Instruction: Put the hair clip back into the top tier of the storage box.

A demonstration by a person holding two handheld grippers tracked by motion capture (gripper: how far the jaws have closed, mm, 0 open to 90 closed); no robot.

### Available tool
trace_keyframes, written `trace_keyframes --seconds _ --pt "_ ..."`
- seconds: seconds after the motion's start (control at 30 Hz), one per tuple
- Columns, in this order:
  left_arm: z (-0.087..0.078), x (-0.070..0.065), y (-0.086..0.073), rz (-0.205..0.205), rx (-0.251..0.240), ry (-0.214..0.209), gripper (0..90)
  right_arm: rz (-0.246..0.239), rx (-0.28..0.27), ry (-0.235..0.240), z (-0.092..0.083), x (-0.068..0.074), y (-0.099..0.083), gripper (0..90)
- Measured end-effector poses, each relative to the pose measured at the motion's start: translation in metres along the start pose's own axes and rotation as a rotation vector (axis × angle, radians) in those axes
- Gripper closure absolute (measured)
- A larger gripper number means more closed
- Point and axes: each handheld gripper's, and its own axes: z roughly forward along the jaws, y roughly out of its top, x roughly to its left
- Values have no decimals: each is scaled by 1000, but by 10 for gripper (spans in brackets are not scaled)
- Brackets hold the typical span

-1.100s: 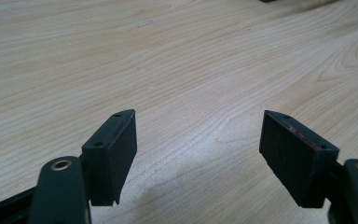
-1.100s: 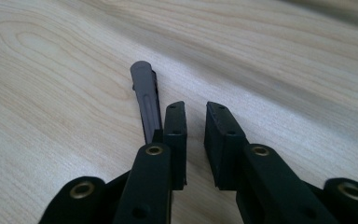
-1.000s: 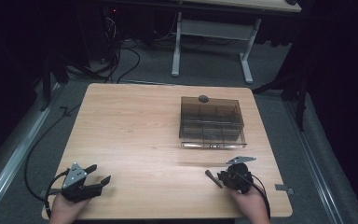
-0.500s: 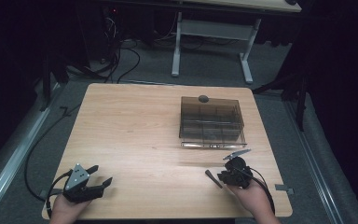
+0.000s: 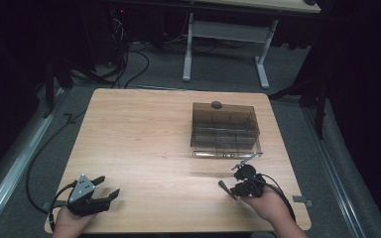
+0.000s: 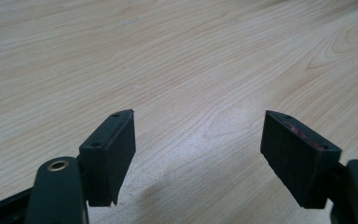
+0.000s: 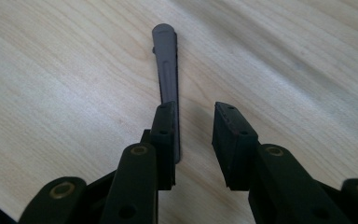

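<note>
A slim grey handle-like stick lies flat on the wooden table. In the right gripper view it runs away from me, close along the inner side of the left jaw. My right gripper hangs low over it, jaws a narrow gap apart and not clamped on it. From above, the stick pokes out to the left of the right gripper near the front right edge. My left gripper rests at the front left, wide open over bare wood.
A dark see-through box with several compartments stands right of centre, a small dark knob at its far edge. A thin shiny rod lies along its front. Cables trail off the left side.
The right hand has shifted slightly forward and left and tilted down over the grey stick. The left gripper has stayed put.
</note>
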Motion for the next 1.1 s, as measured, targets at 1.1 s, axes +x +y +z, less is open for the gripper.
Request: trace_keyframes --seconds 1.1 --pt "0 0 0 -1 -3 -11 268 -128 193 -8 14 21 43 648"
